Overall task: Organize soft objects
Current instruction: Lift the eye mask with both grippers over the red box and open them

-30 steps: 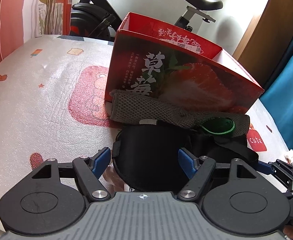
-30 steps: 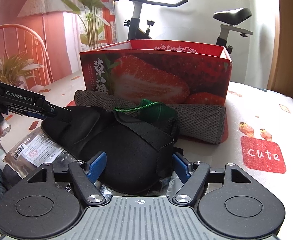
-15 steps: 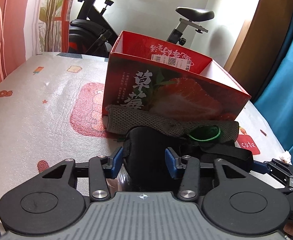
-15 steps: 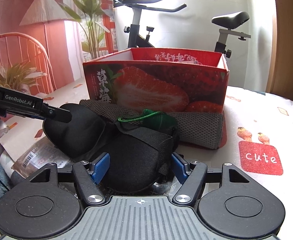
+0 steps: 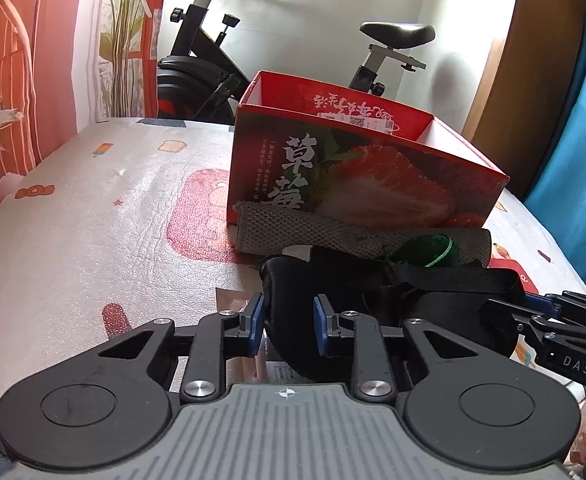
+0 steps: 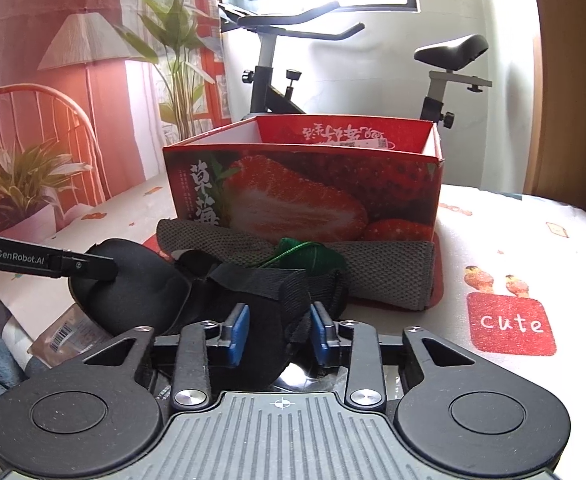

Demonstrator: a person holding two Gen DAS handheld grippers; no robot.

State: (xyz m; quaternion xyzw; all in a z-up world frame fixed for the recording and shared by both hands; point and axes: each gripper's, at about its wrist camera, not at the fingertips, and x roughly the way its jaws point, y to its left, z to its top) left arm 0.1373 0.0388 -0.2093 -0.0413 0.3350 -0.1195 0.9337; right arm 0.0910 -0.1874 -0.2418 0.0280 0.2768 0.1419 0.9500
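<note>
Both my tongs, left (image 5: 287,324) and right (image 6: 279,334), have just closed on the black eye mask (image 5: 373,312); next, I judge, the strawberry box (image 5: 353,176).

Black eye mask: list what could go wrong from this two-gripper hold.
1. The left gripper and right gripper each pinch one end of the black eye mask; pulling apart could overstretch its strap.
2. The green cord lies against the mask and grey mesh roll; lifting may drag both.
</note>
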